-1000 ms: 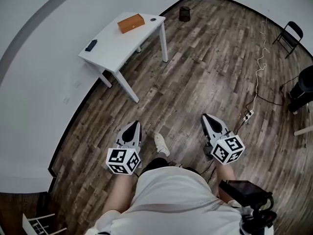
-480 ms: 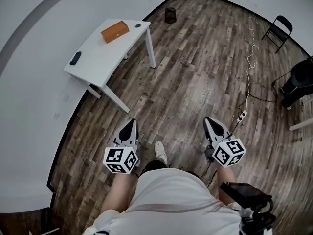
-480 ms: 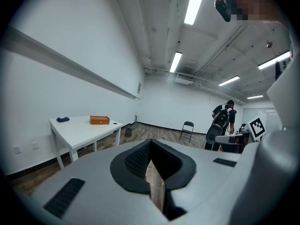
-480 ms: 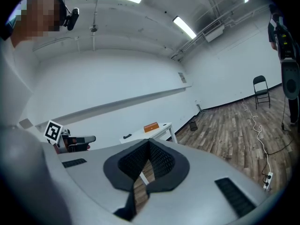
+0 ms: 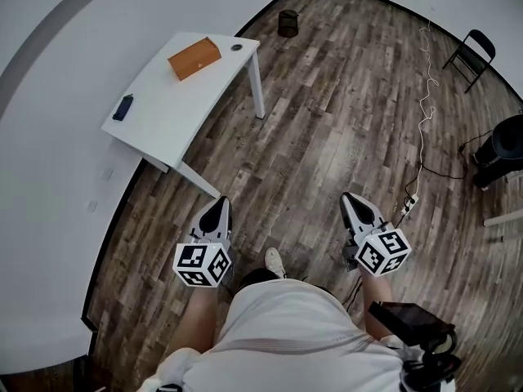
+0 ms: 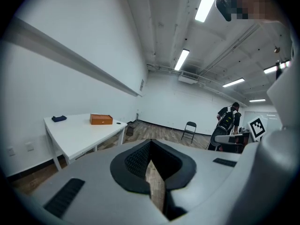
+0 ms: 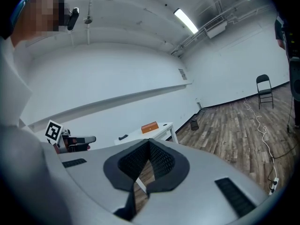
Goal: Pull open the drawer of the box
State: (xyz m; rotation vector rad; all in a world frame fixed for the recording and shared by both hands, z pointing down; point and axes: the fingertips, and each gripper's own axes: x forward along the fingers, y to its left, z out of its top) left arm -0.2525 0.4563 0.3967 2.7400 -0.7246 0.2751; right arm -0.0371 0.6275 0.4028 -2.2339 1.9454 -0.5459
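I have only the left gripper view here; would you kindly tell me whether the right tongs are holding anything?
Observer: No, the right tongs are shut and empty.
Operator: Thank you. Is anything lying about on that side?
Observer: Yes, a white cable runs over the wooden floor to a power strip.
Operator: And how near the table are my left tongs?
Observer: In the head view, the left tongs are above the floor, short of the nearest leg of the white table.

left gripper [image 6: 150, 149]: jaws together, empty | orange box [image 6: 101, 119]: on white table [image 6: 79, 134], left | folding chair [image 6: 189, 130]: beyond
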